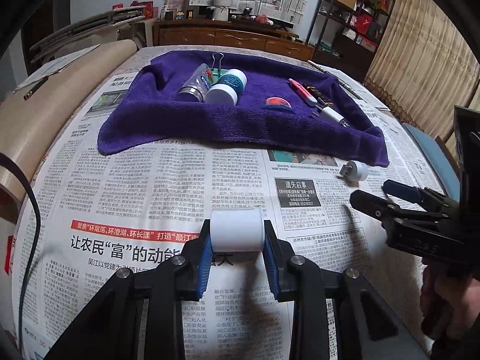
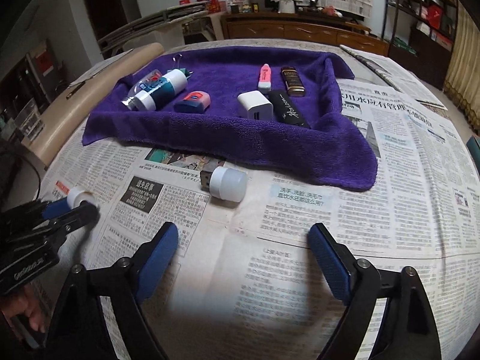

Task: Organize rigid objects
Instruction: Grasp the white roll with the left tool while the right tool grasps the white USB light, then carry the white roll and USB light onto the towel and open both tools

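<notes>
My left gripper (image 1: 237,240) is shut on a small white cylinder (image 1: 237,229) just above the newspaper; the right wrist view shows that grip at the far left (image 2: 81,202). My right gripper (image 2: 243,231) stands open with nothing between its blue pads, short of a white USB lamp (image 2: 225,184) lying on the newspaper by the towel's near edge. A purple towel (image 2: 210,132) beyond holds a white-capped teal bottle (image 2: 168,87), a clear bottle (image 2: 139,88), a pink-blue tape roll (image 2: 193,102), a white charger (image 2: 255,105), a black case (image 2: 289,109), a pink marker (image 2: 264,76) and a dark lighter (image 2: 292,81).
Newspaper (image 2: 300,270) covers the whole table. A beige chair back (image 1: 39,111) stands at the left edge and a black cable (image 1: 33,225) hangs there. A binder clip (image 1: 217,60) lies at the towel's far side. A wooden cabinet (image 1: 228,36) and shelves stand behind.
</notes>
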